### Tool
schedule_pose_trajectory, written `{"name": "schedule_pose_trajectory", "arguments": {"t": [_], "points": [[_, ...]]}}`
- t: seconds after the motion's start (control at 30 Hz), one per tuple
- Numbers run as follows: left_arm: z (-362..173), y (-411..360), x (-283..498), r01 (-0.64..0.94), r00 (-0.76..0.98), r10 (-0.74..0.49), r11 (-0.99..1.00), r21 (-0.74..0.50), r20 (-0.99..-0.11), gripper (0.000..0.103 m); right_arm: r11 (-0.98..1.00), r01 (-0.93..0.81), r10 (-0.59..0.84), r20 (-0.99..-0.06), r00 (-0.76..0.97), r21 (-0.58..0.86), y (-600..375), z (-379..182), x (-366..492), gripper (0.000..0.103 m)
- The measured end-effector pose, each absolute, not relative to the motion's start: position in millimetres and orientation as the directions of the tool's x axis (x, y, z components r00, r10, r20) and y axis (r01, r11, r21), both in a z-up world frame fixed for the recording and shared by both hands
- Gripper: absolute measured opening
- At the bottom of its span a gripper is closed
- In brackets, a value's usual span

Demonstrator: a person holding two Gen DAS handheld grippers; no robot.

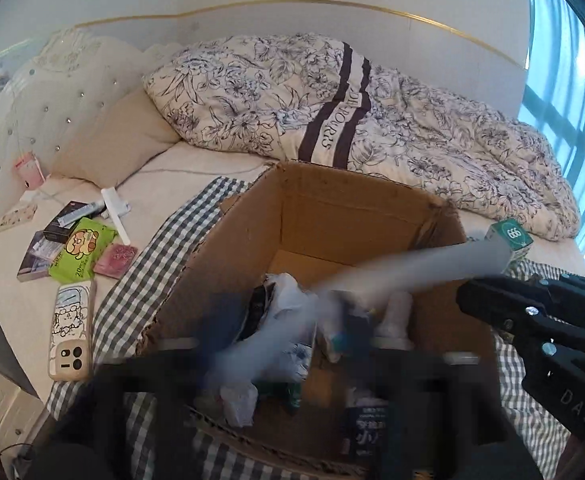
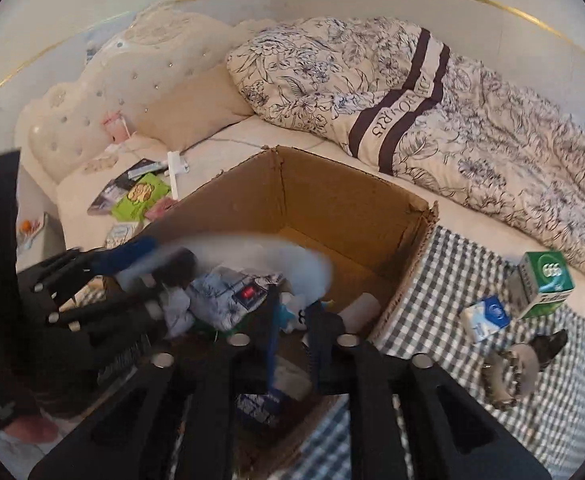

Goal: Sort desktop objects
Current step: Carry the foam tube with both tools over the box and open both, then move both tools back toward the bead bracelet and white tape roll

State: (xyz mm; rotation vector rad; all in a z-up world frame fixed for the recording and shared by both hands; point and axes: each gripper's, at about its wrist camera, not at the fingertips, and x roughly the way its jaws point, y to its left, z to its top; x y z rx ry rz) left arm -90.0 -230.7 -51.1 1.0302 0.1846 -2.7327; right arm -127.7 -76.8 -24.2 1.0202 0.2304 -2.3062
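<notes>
Both claws hang over the open cardboard box [image 2: 332, 200] on the bed. The right claw [image 2: 292, 344] stands spread and empty above the heap inside. Whether the left claw [image 2: 104, 280] pinches the blurred pale thing [image 2: 260, 248] beside it, I cannot tell. Unsorted, a green carton [image 2: 544, 284] and blue packet [image 2: 486, 318] wait on the checked cloth [image 2: 452, 280], right of the box.

An open cardboard box [image 2: 332, 208] stood on the gingham cloth just ahead of both tongs, holding crumpled packets and a small white bottle [image 2: 358, 310]. A pale blurred item [image 1: 392, 272] streaked above it. To the right tongs' right lay a green carton [image 2: 544, 284], upright, a blue-white packet [image 2: 486, 318] and a hair claw [image 2: 520, 364].
</notes>
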Motion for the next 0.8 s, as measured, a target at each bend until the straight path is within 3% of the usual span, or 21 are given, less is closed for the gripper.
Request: {"name": "schedule_pose_trajectory", "arguments": {"t": [0.03, 0.1, 0.33, 0.53, 0.8], "points": [[-50.9, -232.0, -88.6, 0.265, -0.739, -0.182, -0.964, -0.031, -0.649, 0.091, -0.81, 0.579, -0.455, -0.716, -0.529, 0.087, -75.7, -25.3, -129.6, 0.058], [-52.3, -236.7, -89.3, 0.281, -0.745, -0.201, -0.959, -0.026, -0.636, 0.094, -0.837, 0.539, -0.444, -0.687, -0.576, 0.089, -68.0, -23.7, -130.3, 0.084], [-52.9, -231.1, -93.7, 0.273, -0.74, -0.185, -0.961, -0.038, -0.647, 0.095, -0.859, 0.5, -0.446, -0.639, -0.627, 0.109, -38.7, -13.3, -126.8, 0.085], [-39.1, -196.8, -86.3, 0.226, -0.771, -0.144, -0.972, -0.056, -0.621, 0.103, -0.905, 0.414, -0.375, -0.636, -0.675, 0.095, 11.7, -11.2, -109.1, 0.085], [-35.4, -122.4, -77.3, 0.145, -0.78, -0.078, -0.988, -0.058, -0.621, 0.103, -0.965, 0.233, -0.252, -0.665, -0.703, 0.119, 115.1, -24.0, -87.5, 0.085]]}}
